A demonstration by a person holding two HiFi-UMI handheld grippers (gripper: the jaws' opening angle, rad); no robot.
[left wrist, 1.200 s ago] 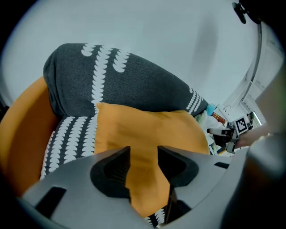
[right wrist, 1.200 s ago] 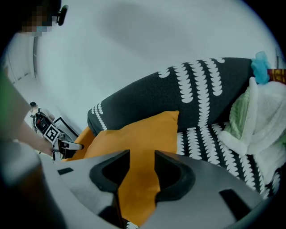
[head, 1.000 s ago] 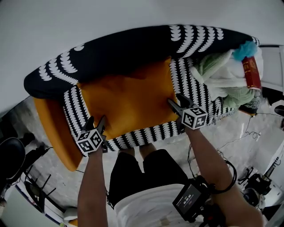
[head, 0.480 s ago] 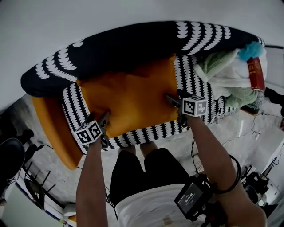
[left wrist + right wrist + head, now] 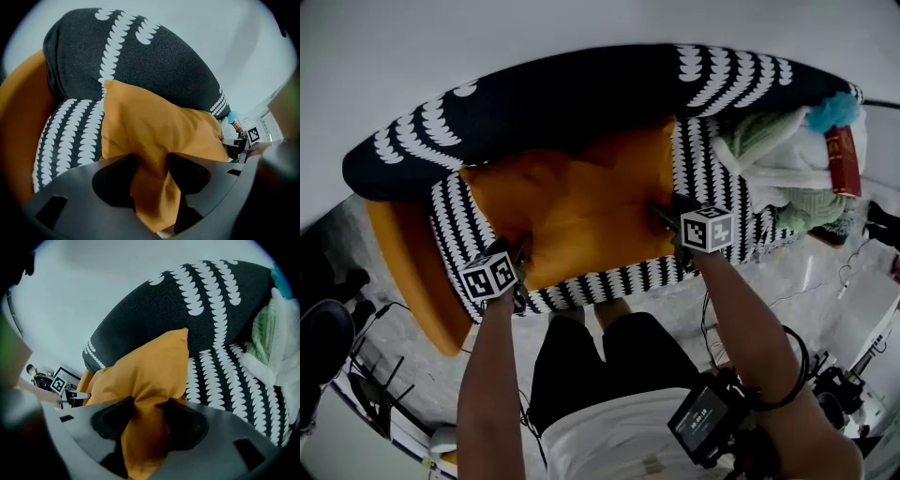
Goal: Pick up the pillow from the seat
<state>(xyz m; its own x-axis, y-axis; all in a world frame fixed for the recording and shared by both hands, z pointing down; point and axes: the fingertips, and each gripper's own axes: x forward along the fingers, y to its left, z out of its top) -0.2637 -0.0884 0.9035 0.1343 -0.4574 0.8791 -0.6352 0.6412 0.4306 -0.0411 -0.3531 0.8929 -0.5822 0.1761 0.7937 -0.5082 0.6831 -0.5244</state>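
An orange pillow (image 5: 572, 211) lies on the black-and-white patterned seat (image 5: 609, 278) of a sofa. My left gripper (image 5: 520, 253) is at the pillow's near left corner and my right gripper (image 5: 661, 214) at its right edge. In the left gripper view the jaws (image 5: 150, 161) pinch a fold of orange pillow (image 5: 154, 126) cloth. The right gripper view shows the same: the jaws (image 5: 146, 404) squeeze the bunched pillow (image 5: 150, 366) corner. Both pairs of jaws have just been closing, with the pillow between them.
The dark backrest (image 5: 562, 103) with white marks runs behind the pillow. An orange side cushion (image 5: 408, 272) hangs at the sofa's left end. A heap of pale green and white cloth (image 5: 773, 159) with a red book (image 5: 844, 159) fills the right end. Cables lie on the floor.
Both grippers have sunk a little onto the pillow's edges and tilted further down. The pillow's cloth now bunches at each gripper.
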